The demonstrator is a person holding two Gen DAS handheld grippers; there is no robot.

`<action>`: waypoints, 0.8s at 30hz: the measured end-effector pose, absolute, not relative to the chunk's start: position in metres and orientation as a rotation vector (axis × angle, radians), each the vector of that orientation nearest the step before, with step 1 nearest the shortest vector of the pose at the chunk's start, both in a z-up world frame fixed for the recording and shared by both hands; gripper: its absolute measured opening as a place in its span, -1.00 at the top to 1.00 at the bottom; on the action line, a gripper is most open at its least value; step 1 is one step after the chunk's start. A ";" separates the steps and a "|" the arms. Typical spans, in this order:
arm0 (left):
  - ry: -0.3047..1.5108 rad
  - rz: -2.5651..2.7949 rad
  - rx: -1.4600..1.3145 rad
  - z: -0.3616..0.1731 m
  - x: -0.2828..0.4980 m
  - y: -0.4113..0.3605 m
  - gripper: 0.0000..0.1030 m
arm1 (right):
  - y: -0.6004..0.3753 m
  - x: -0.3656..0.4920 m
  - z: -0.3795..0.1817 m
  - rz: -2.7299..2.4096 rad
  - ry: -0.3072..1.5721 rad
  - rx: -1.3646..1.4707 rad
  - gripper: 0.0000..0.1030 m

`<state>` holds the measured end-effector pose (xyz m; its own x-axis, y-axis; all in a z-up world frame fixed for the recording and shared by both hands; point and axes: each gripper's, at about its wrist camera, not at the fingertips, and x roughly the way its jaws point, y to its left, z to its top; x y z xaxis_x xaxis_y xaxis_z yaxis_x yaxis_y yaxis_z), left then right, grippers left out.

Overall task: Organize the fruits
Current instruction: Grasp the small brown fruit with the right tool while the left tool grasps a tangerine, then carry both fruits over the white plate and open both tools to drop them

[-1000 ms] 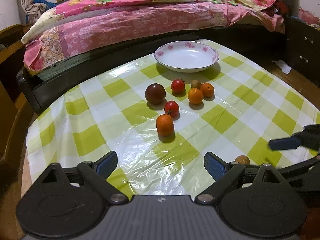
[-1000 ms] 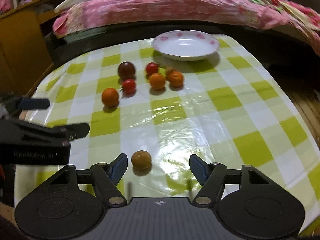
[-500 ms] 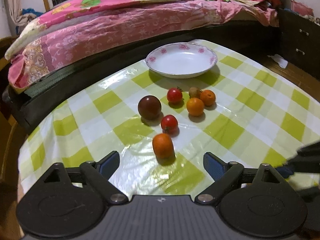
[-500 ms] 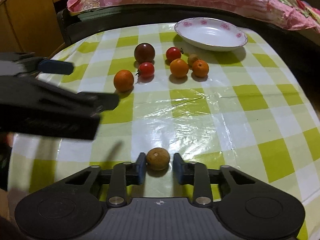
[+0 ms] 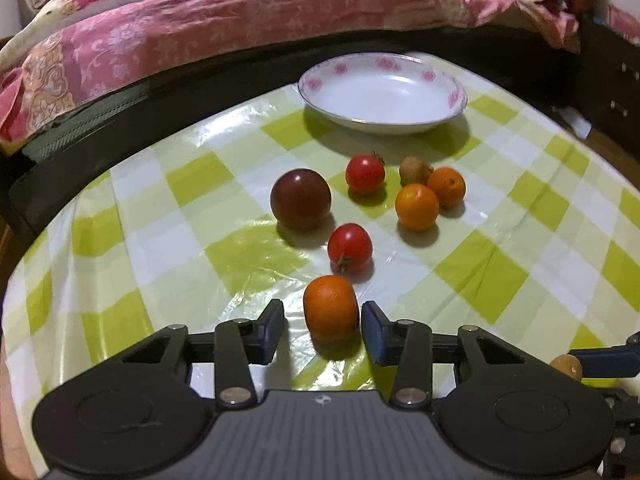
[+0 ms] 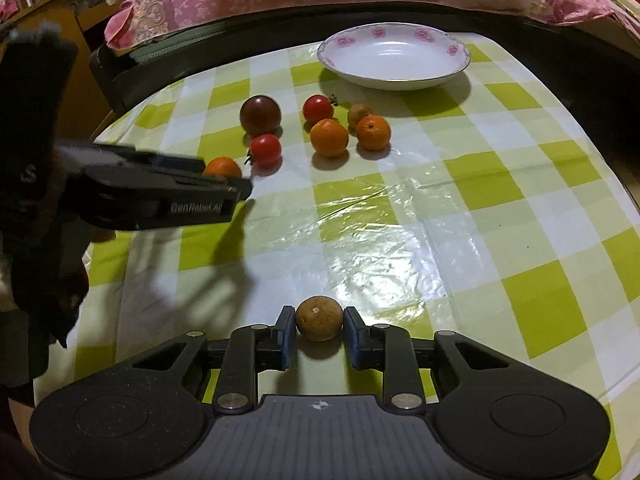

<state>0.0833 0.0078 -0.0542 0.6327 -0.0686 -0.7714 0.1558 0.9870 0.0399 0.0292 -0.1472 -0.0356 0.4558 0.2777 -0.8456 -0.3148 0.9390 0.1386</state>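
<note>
Now I see a table covered by a green-and-white checked cloth (image 5: 168, 216), with a white plate (image 5: 382, 92) edged in pink flowers at its far side, in front of a bed with a pink quilt (image 5: 248, 24).

My left gripper (image 5: 323, 330) sits low at the near side of the fruit group, well short of the plate. Its jaws have just been closing around an orange fruit (image 5: 331, 308). The right finger (image 5: 374, 332) looks to be touching the fruit, while a narrow gap shows on the other side, so the fruit is bracketed but not yet squeezed.

My right gripper (image 6: 319, 330) is clenched on a small brown fruit (image 6: 319, 317), nearest to me and farthest from the plate, with both blue pads pressed against its sides. I cannot tell whether the fruit rests on the cloth.

Between the orange fruit and the plate lie the loose fruits. A red tomato (image 5: 350, 249) sits just beyond the orange fruit. Farther toward the plate are a large dark plum-coloured fruit (image 5: 301, 199), a second red tomato (image 5: 365, 173), two more small oranges (image 5: 417, 207) touching each other, and another little brown fruit (image 5: 414, 170) tucked behind them, closest to the plate. The plate holds nothing.
</note>
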 end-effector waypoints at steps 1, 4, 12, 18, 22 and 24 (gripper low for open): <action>0.878 -0.129 0.102 -0.054 0.084 0.008 0.07 | -0.148 0.031 -0.035 0.361 1.035 -0.036 0.58; 0.884 -0.141 0.087 -0.053 0.085 0.006 0.26 | -0.151 0.036 -0.036 0.350 1.043 -0.024 0.58; 0.887 -0.146 0.108 -0.042 0.078 0.001 0.30 | -0.156 0.050 -0.020 0.331 0.989 -0.039 0.58; 0.892 -0.172 0.083 -0.025 0.085 -0.003 0.30 | -0.167 0.069 -0.005 0.320 0.952 -0.011 0.58; 0.874 -0.213 0.073 -0.016 0.101 -0.009 0.30 | -0.172 0.091 0.004 0.314 0.917 0.004 0.58; 0.872 -0.227 0.054 -0.014 0.113 -0.011 0.30 | -0.172 0.105 0.005 0.308 0.904 0.007 0.58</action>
<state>0.1131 -0.0109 -0.0140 0.6207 -0.1755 -0.7642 0.2197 0.9745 -0.0454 0.1047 -0.1719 0.0051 0.5779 0.2661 -0.7715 -0.2604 0.9560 0.1347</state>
